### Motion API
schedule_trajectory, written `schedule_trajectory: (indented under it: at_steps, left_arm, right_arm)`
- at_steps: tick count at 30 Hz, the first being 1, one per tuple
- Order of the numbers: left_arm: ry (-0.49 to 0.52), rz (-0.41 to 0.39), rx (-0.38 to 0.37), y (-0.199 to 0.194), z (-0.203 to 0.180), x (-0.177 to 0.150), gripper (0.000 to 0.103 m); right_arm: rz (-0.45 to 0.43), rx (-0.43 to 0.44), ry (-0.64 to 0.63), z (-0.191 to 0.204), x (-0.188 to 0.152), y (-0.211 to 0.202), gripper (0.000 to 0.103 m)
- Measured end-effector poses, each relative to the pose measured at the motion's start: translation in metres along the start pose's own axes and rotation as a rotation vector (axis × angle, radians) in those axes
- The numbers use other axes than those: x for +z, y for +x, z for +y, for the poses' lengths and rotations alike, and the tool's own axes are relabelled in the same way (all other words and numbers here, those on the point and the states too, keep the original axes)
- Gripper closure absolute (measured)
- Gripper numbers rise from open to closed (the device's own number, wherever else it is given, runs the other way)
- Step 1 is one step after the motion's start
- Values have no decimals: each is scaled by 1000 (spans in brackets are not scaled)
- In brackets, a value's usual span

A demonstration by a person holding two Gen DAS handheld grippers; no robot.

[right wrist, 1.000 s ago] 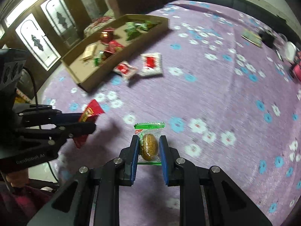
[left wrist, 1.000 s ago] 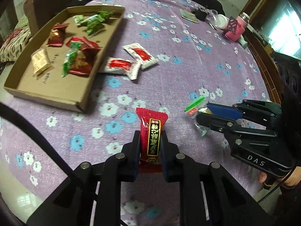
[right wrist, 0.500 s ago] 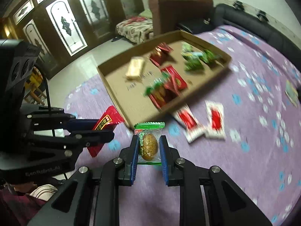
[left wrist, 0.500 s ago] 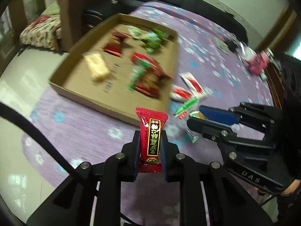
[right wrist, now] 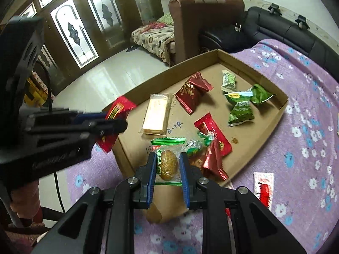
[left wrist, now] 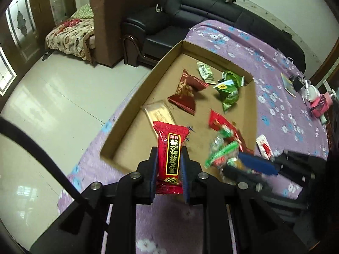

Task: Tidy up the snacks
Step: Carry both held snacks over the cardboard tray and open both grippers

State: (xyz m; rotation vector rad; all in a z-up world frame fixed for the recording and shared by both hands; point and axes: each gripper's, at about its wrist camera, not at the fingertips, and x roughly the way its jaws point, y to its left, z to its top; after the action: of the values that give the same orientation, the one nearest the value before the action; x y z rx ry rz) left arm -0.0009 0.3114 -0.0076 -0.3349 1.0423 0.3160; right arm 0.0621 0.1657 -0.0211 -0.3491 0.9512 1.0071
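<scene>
Both grippers have travelled from open tablecloth to the cardboard tray [left wrist: 161, 67], which now fills each view. The left gripper [left wrist: 168, 169] pinches a red candy packet [left wrist: 170, 150] upright, long axis vertical, over the tray's near edge. The right gripper [right wrist: 167, 169] clamps a clear green-trimmed packet [right wrist: 167, 160], also upright, above the tray. A purple flowered cloth [right wrist: 307, 127] covers the table; sofas [left wrist: 211, 14] stand behind.
</scene>
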Motion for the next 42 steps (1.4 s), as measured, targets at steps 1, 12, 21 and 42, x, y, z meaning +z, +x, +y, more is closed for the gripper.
schedule_trajectory:
  at_steps: [1,12,21,42]
  left_arm:
    - [-13,12,3,5,2,4,82]
    - [-66,116,-20,47,11,25,82]
    - [-57,154,-4,52,7,28,50]
    - [74,28,-10,-3,-56,-42,38]
  right_arm:
    - [3,0,2,0,0,3,83]
    - [52,3,30,-4,6,29,83]
    - [71,6,16,0,11,36,82]
    - [-20,-13,203,-62,-90,-62,34]
